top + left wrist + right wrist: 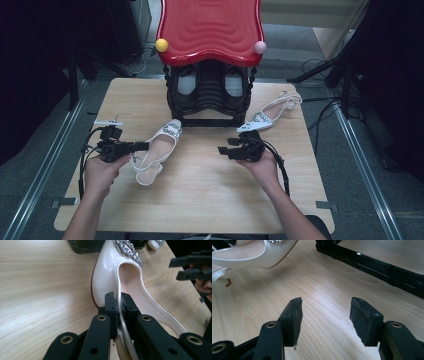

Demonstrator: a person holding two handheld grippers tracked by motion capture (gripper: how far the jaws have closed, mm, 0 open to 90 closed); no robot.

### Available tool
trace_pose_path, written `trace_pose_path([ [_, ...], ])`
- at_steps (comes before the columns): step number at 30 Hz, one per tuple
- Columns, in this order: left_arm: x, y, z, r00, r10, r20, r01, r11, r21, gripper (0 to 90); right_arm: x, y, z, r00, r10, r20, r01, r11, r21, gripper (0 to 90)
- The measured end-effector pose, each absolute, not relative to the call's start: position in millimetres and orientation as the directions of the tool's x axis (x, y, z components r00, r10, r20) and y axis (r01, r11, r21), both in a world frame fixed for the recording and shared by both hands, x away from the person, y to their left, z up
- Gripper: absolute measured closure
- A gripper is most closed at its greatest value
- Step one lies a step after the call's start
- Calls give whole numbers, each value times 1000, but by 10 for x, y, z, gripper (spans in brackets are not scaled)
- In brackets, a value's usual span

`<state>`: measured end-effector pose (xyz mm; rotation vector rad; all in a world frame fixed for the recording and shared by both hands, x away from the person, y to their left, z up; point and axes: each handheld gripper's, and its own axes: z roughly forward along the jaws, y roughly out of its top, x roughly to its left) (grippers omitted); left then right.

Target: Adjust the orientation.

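Now holding the white shoe (159,150) by its side rim with the left gripper (142,146) at about 8 o'clock of the table (210,205) in the high view. Seen up close in the left gripper view (117,305): jaws almost together, clamped on the thin upper edge of the white shoe (107,277), one pad inside the opening and one outside. Lies on the wood with its toe toward 1 o'clock, jewelled buckle (173,128) nearest the rack (210,30), heel end and strap toward 6 o'clock, beside the left hand. Over at 4 o'clock of that toe, the right gripper (223,150) held just above the board and aimed toward 9 o'clock – jaws spread wide with only bare wood between the pads in the right gripper view (325,315), gripping nothing. Well apart from the white shoe (249,255), visible there at 11 o'clock, with the black base of the rack (374,265) at 1 o'clock. Second shoe (270,114) at 1 o'clock of the right gripper, free on the table, toe close to the foot of the rack. Rack itself at 12 o'clock of the table, red wavy top with a yellow ball (161,45) and a pink ball (260,47) at its near corners.
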<state>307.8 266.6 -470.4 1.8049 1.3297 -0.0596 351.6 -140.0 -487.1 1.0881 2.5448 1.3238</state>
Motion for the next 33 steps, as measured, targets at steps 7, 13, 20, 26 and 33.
trace_pose_path([
  [7,3145,2341,-4707,498,716,-489,786,-135,603,861,3455,-1481,-4862,-733,638,238,557,362,747,438],
  [13,3233,2060,-4737,546,683,-485,776,-195,600,860,3389,-1547,-4874,-720,653,234,565,356,744,437],
  [20,3286,1794,-4776,595,639,-486,763,-260,592,860,3314,-1633,-4883,-702,673,233,573,339,746,437],
  [26,3342,1564,-4915,609,624,-489,766,-303,567,858,3255,-1674,-4910,-691,684,234,582,334,742,438],
  [33,3417,1525,-5035,594,652,-472,782,-329,529,853,3223,-1628,-4960,-701,679,218,579,364,729,438],
])
